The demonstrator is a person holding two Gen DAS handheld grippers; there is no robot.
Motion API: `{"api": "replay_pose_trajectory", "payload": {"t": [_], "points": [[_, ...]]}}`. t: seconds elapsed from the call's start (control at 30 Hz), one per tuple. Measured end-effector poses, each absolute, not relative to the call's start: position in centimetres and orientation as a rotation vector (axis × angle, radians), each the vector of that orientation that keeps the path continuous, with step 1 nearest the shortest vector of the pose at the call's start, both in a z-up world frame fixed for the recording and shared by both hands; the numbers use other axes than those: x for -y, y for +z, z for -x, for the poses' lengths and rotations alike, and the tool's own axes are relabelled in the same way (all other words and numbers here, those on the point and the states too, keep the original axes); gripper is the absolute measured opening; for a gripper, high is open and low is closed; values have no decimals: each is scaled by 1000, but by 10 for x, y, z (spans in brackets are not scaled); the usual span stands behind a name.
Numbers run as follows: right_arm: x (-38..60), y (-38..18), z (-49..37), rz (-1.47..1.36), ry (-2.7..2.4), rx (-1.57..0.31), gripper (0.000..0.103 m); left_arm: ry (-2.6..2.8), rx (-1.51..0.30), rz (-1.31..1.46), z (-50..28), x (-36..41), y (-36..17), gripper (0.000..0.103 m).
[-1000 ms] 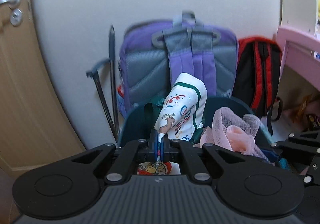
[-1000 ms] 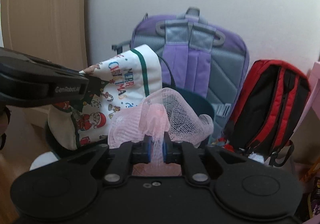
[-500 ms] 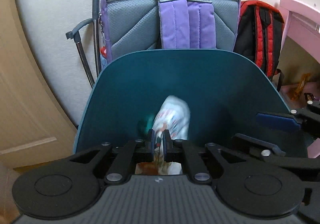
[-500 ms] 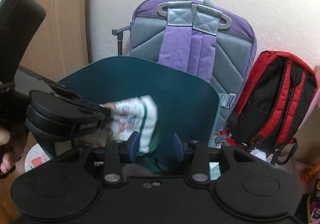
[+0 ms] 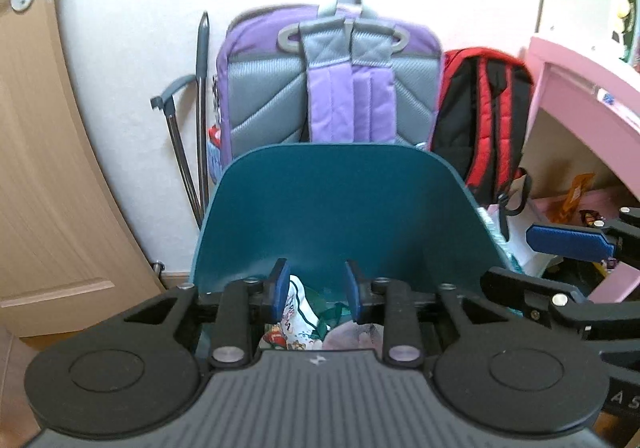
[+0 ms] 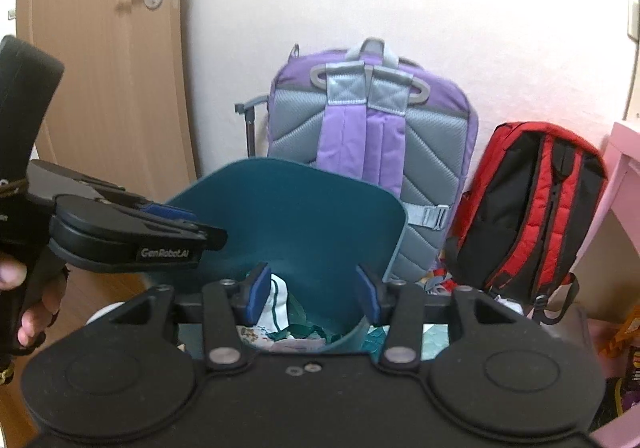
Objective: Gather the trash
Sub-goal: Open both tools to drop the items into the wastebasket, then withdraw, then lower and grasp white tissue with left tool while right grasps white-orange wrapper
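A teal bin (image 5: 340, 207) stands open below both grippers, also in the right wrist view (image 6: 296, 215). Inside it lies a white Christmas-print bag (image 5: 298, 312) with green trim, and pale pink netting (image 5: 352, 336) beside it. The bag (image 6: 276, 304) shows low in the right wrist view too. My left gripper (image 5: 317, 290) hangs over the bin mouth with its jaws opening and nothing pressed between the blue pads. My right gripper (image 6: 314, 290) is wider apart, jaws still opening, holding nothing. The left gripper (image 6: 176, 228) reaches in from the left.
A purple and grey backpack (image 5: 332, 83) leans on the wall behind the bin, a red and black backpack (image 5: 480, 115) to its right. A pink desk (image 5: 580, 95) is at the right, a wooden door (image 6: 112, 59) at the left. A hand (image 6: 24, 312) holds the left gripper.
Both grippers let go: the Christmas bag and the pink netting dropped from the jaws into the teal bin. Both grippers opened and pulled back up from the bin.
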State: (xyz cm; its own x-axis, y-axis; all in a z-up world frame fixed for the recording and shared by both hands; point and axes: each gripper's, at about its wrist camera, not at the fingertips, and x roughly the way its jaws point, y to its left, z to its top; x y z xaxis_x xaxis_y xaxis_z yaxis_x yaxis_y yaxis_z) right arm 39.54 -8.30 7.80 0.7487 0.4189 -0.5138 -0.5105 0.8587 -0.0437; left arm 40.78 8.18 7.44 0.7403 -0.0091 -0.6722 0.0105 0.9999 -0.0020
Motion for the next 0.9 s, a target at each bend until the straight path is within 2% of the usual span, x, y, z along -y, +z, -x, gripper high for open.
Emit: {"api": "replay_pose_trajectory", "payload": {"t": [0.47,0.5,0.53,0.6,0.9], "points": [[121,121,-304,122,539,-462,50,-101,-698,10,-305,-65,120,31],[124,120,-297,118,543,-461,50,-109,-696,13,-297,-64,120,39],[127,120,-290,113,549,-460,50,-110,-690,13,-289,-63,120,57],[133,117,-276,112,560,-460,50,-104,-662,0,-272,-60,120,76],[163,82,-224,94,575,-489,52,-132,-701,37,-216,-52,84,83]]}}
